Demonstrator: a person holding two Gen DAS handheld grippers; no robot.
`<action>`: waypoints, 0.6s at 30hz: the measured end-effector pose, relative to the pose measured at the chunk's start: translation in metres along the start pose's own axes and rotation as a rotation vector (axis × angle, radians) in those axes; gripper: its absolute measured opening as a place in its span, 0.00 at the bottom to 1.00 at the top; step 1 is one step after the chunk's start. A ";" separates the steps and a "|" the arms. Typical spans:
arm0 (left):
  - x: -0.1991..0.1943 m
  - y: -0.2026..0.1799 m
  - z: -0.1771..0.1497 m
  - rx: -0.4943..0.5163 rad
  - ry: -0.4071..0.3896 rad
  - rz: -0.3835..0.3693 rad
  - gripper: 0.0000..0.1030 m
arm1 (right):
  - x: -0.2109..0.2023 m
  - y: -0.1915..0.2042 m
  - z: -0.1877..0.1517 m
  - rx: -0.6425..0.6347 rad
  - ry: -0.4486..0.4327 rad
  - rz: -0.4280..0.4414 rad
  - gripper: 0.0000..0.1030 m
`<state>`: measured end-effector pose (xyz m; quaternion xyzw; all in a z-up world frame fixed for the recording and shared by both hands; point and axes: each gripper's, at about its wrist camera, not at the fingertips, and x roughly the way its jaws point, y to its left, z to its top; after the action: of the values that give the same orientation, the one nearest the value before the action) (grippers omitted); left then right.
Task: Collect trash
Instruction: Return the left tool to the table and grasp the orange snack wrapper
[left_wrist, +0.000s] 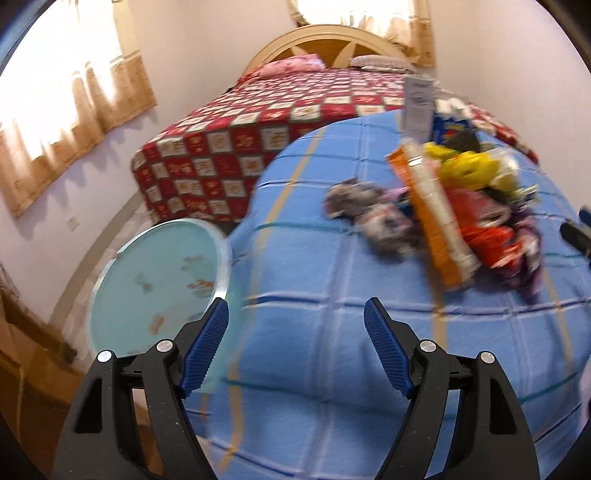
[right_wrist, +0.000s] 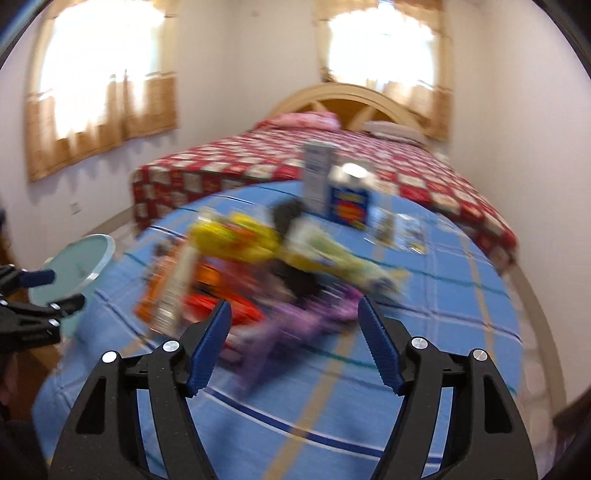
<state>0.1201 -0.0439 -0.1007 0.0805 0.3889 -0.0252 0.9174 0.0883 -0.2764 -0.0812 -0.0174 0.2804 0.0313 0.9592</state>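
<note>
The left gripper (left_wrist: 295, 314) is wide apart over the blue checked bedspread (left_wrist: 314, 369), holding nothing. The right gripper (right_wrist: 293, 317) is wide apart too. The pile of wrappers (right_wrist: 258, 266) lies just ahead at 12 o'clock. A round glass table (left_wrist: 159, 280) stands at 10 o'clock.

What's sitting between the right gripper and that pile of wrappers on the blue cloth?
Nothing visible. The right gripper is open, and only bare blue cloth lies between it and the near purple wrapper of the trash pile.
</note>
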 end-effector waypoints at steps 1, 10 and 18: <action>0.000 -0.011 0.002 0.001 -0.003 -0.015 0.73 | 0.000 -0.009 -0.004 0.016 0.005 -0.018 0.68; 0.014 -0.070 0.021 0.045 -0.006 -0.060 0.73 | -0.007 -0.077 -0.029 0.128 0.001 -0.119 0.72; 0.017 -0.075 0.024 0.025 0.017 -0.074 0.72 | -0.005 -0.087 -0.040 0.168 0.006 -0.103 0.76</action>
<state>0.1410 -0.1220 -0.1064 0.0775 0.3990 -0.0634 0.9114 0.0685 -0.3654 -0.1104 0.0488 0.2838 -0.0421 0.9567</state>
